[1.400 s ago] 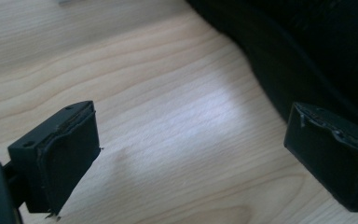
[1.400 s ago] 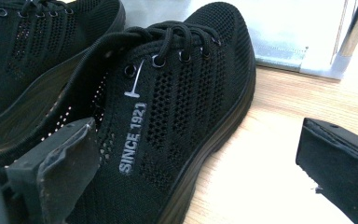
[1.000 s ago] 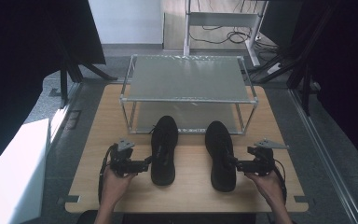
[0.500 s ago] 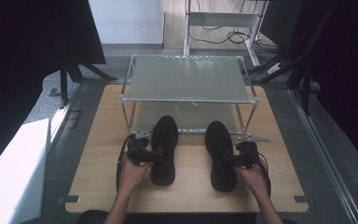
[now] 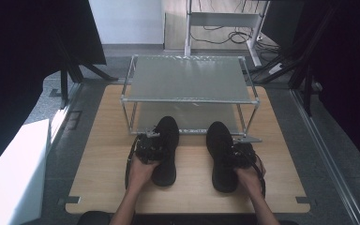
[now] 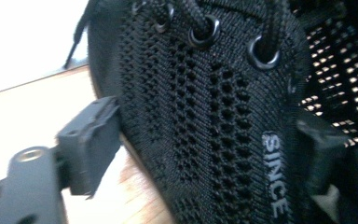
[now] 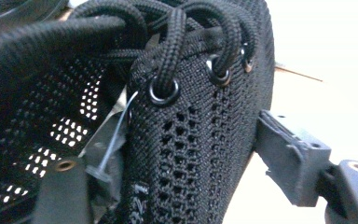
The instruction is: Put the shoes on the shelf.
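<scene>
Two black knit lace-up shoes stand side by side on the wooden table, toes toward the rack: the left shoe (image 5: 167,161) and the right shoe (image 5: 220,164). My left gripper (image 5: 153,146) reaches into the left shoe (image 6: 205,116) from its left. Its jaws straddle the shoe's side wall, one pad (image 6: 91,149) outside by the sole and the other finger (image 6: 319,140) inside the opening. My right gripper (image 5: 236,152) does the same on the right shoe (image 7: 191,140), outer pad (image 7: 291,158) beside the wall. Both pairs of jaws have just been closing.
A metal-framed rack (image 5: 187,99) with a frosted top shelf stands on the table (image 5: 103,154) just beyond the shoes' toes. A lower shelf lies under it. Bare wood shows at both sides and in front. Black stands and cables lie on the floor around.
Both hands have moved inward from the table's sides to the shoes and sunk a little. Each gripper's jaws now straddle a shoe's side wall.
</scene>
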### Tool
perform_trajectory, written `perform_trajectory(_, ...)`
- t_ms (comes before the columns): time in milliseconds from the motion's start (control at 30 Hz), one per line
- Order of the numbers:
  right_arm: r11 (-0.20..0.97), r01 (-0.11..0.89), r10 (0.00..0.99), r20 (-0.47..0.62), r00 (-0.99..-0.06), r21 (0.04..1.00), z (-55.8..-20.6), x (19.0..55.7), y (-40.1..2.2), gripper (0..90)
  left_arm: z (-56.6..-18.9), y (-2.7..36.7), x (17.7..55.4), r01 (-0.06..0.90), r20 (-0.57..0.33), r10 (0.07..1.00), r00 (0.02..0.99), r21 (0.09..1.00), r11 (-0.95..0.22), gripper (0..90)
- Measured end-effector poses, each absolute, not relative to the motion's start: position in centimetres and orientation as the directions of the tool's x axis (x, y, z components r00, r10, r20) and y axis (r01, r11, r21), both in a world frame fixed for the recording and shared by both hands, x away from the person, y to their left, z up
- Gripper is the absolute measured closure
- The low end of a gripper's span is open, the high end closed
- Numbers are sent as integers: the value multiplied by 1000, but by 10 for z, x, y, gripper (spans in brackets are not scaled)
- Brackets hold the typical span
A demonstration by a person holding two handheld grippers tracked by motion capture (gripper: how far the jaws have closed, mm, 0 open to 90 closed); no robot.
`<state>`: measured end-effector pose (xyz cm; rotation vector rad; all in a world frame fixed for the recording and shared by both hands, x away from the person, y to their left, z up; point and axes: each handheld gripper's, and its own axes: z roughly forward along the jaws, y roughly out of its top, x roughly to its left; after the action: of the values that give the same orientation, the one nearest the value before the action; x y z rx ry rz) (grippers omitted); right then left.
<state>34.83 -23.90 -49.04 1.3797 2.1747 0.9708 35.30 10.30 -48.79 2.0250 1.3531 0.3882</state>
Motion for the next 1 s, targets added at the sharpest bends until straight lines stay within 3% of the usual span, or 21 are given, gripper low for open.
perform_trajectory(200, 268, 612, 913, 6, -407, 744, -487, 345, -243, 564, -486, 108, 352, 702, -76, 916, 395, 667, -248, 442)
perform_trajectory(333, 243, 597, 916, 21, -400, 764, -484, 344, -248, 678, -484, 116, 353, 704, -88, 919, 384, 672, -230, 555)
perform_trajectory(467, 186, 607, 921, 79, -383, 772, -485, 345, -255, 719, -484, 126, 351, 702, -92, 928, 360, 682, -205, 703)
perform_trajectory(533, 167, 616, 919, 105, -380, 770, -484, 346, -258, 727, -486, 134, 351, 709, -147, 926, 349, 687, -159, 748)
perform_trajectory(667, 149, 625, 914, 134, -382, 766, -484, 347, -261, 732, -488, 143, 352, 714, -204, 917, 343, 690, -113, 777)
perform_trajectory(833, 39, 651, 894, 264, -361, 758, -486, 349, -274, 743, -494, 154, 354, 721, -325, 882, 342, 693, -24, 809)
perform_trajectory(1000, -66, 677, 858, 388, -337, 733, -489, 351, -285, 747, -497, 156, 355, 724, -384, 858, 341, 690, 21, 816)
